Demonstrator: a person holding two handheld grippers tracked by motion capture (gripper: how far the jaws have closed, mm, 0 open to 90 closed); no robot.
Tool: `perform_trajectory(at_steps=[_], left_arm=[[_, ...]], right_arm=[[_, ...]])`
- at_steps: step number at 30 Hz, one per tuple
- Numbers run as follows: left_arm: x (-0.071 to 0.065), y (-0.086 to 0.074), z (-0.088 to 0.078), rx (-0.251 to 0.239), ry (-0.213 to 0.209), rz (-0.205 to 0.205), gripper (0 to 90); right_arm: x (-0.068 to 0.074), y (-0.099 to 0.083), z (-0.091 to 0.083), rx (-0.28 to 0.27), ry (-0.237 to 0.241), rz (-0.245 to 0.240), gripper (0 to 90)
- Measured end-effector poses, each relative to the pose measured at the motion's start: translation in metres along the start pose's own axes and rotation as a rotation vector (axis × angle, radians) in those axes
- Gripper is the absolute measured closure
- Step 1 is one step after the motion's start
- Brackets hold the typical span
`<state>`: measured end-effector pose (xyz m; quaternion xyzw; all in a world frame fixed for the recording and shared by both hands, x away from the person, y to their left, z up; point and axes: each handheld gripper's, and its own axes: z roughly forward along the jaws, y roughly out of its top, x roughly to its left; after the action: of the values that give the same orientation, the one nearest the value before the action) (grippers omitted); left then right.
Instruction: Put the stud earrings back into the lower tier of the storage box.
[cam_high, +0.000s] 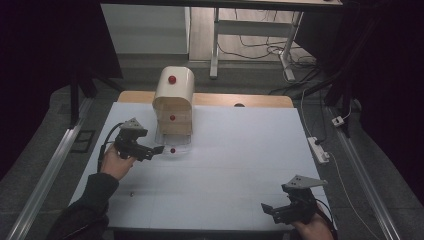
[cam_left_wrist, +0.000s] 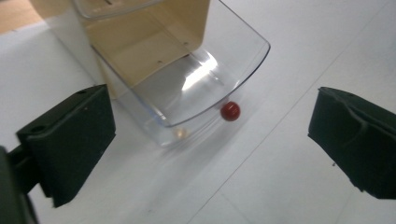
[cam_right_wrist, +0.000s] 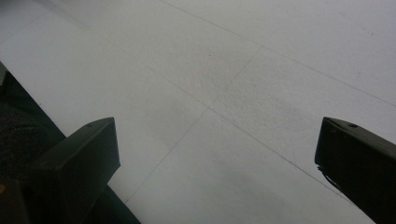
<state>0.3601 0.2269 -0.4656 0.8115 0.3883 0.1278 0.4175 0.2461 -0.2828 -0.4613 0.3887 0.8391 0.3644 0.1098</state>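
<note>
The left gripper (cam_high: 156, 150) hovers with fingers apart, just beside the clear drawer (cam_left_wrist: 205, 79) pulled out of the cream cabinet (cam_high: 173, 100). The drawer's red knob (cam_left_wrist: 230, 111) faces the gripper. The right gripper (cam_high: 270, 209) rests near the white counter's (cam_high: 240, 160) front edge, fingers apart, holding nothing.

Bare white table (cam_high: 240, 165) lies open everywhere except where the cream drawer cabinet (cam_high: 173, 100) stands.
</note>
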Motion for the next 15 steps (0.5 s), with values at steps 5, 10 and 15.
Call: perform_trajectory(at_steps=[5,10,15], left_arm=[[-0.003,-0.006,-0.007,0.020,0.001,-0.012,0.0],[-0.010,-0.015,-0.015,0.055,-0.012,-0.021,0.0],[-0.014,-0.025,-0.022,0.092,-0.006,-0.019,0.0]], right_arm=[[0.000,0.000,0.000,-0.001,0.002,0.000,0.0],[0.000,0.000,0.000,-0.002,0.003,0.002,0.0],[0.000,0.000,0.001,0.000,0.002,-0.001,0.0]])
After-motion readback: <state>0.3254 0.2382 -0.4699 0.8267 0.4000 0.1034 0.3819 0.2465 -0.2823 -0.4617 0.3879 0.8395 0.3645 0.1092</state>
